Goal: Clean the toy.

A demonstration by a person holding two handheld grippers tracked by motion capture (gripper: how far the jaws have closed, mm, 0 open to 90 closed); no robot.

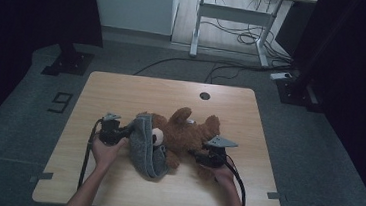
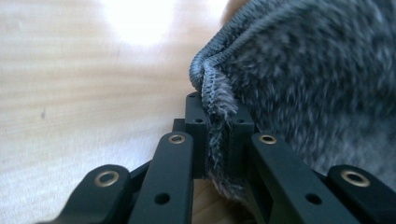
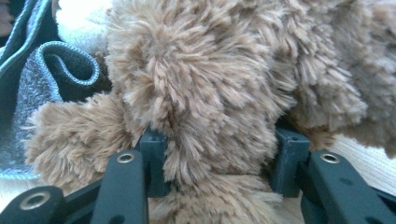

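High view dim and soft, surroundings near black, worktop (image 1: 122, 87) evenly lit. Left gripper view: blown-out glare on wood at top, cloth (image 2: 317, 84) blurred. Right gripper view bright, fur (image 3: 210, 93) sharp.

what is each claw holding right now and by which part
The left claw pinches the grey knitted garment by its ribbed edge. The right claw grips the brown teddy bear around a furry limb.

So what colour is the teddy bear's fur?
Brown, fluffy teddy bear, with a white muzzle; the right gripper view shows it best.
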